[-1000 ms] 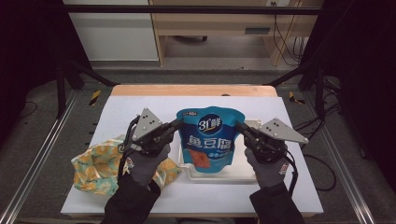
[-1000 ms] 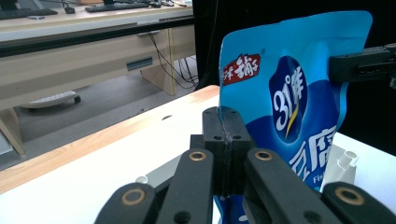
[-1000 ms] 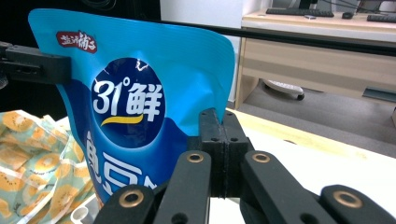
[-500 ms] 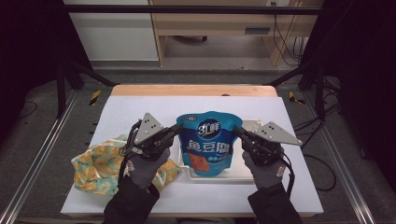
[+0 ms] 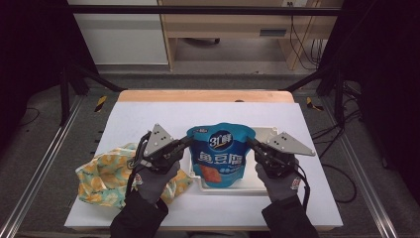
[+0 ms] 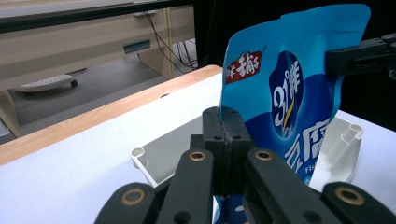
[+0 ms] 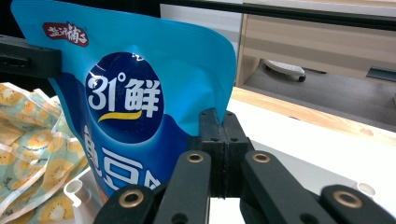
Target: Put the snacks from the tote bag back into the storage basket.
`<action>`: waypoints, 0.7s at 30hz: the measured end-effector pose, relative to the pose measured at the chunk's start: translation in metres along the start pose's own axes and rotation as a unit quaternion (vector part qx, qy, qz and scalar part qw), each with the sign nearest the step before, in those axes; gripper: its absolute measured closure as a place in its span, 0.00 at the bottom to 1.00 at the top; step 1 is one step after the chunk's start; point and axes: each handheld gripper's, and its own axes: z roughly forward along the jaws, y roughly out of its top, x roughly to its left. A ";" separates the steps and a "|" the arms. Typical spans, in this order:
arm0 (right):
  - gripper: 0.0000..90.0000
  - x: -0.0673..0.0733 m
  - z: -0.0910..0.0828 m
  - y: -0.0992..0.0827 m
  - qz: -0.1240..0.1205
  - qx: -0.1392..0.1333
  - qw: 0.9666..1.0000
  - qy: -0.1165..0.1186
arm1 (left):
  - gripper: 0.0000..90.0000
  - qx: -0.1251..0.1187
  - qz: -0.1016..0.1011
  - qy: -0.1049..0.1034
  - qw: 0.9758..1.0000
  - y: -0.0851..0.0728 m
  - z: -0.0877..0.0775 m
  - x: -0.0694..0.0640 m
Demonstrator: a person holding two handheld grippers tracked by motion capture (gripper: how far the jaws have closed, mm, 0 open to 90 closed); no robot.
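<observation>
Blue snack pouch [image 5: 221,153] standing upright over the white tray [image 5: 262,181], left gripper [image 5: 188,140] pinching its left edge, right gripper [image 5: 249,143] pinching its right edge, kiwi-print bag [image 5: 106,176] lying just beside the tray on the white table [image 5: 148,116].

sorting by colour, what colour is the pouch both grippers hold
Blue pouch, with a darker blue circle and white lettering; clearest in the right gripper view.

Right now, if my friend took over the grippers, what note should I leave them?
Left gripper: shut on the blue snack bag, pinching its left edge.
Right gripper: shut on the bag's right edge.
The bag is held upright over the white tray on the white table. A kiwi-print cloth bag lies beside the left hand.
Done: bag gripped at both sides.
Left: probably setting it down in the tray or pulling it open.
</observation>
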 end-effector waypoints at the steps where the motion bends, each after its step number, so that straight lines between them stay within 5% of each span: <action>1: 1.00 0.000 0.000 0.000 0.002 0.000 1.000 0.001 | 1.00 0.000 0.000 0.000 1.000 0.000 0.000 0.000; 9: 0.99 0.000 -0.001 -0.002 -0.001 -0.002 1.000 0.000 | 0.99 -0.007 -0.003 -0.003 1.000 -0.002 0.000 0.000; 17: 0.87 -0.001 -0.001 -0.003 0.000 -0.005 1.000 0.001 | 0.88 -0.009 0.003 -0.009 1.000 -0.002 -0.004 0.003; 21: 0.73 -0.001 -0.002 -0.005 -0.007 -0.013 1.000 -0.002 | 0.78 -0.005 0.007 -0.006 1.000 -0.002 -0.011 0.006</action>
